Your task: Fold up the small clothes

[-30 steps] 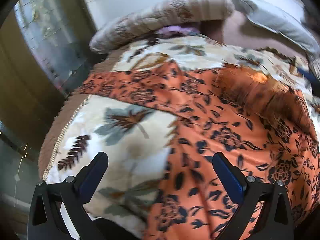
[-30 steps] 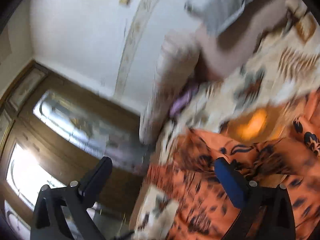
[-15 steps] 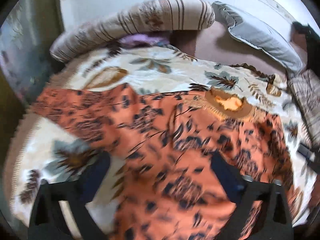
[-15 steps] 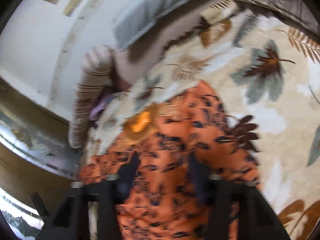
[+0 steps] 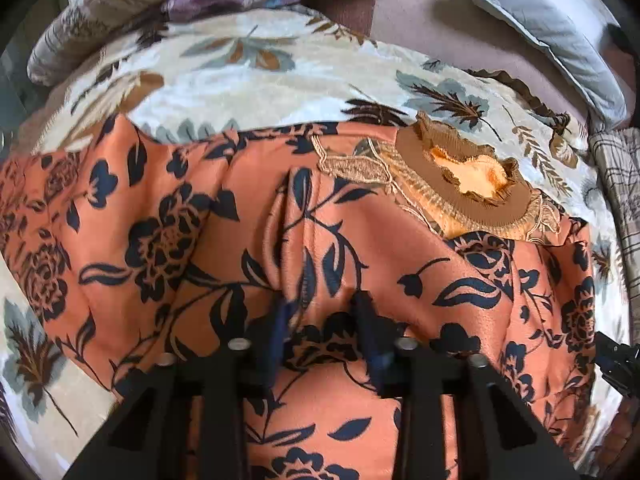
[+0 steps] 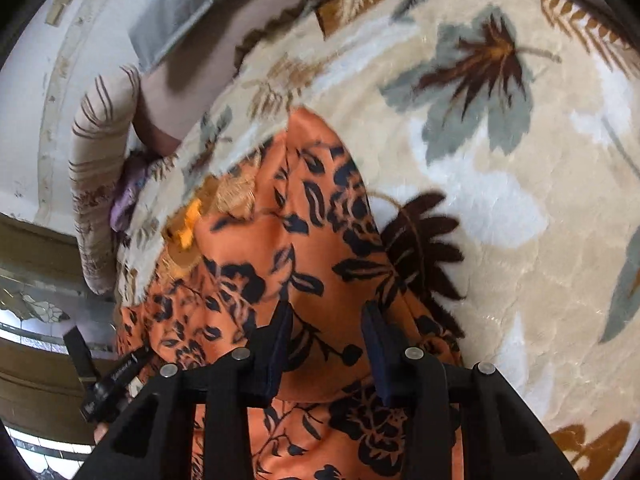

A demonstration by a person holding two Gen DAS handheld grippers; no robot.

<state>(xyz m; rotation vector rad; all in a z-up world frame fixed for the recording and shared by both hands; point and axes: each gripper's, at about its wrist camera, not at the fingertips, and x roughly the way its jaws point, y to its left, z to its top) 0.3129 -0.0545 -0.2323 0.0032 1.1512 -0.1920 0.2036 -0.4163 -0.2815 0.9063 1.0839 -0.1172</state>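
An orange floral garment (image 5: 360, 248) lies spread on a leaf-print blanket (image 5: 280, 76). The left hand-held gripper (image 5: 323, 312) is closing, a ridge of the cloth between its fingers; the right hand-held gripper (image 6: 326, 320) pinches a fold near the garment's edge.

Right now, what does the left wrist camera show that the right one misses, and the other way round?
Only the left view shows the whole brown ruffled collar and the checked cloth at the far right edge. Only the right view shows the white wall and the wooden frame. Both show the orange garment on the leaf-print blanket, the grey pillow and the striped bolster. Fabric bunches between the left gripper as it closes; the right gripper also has fabric between its fingers.
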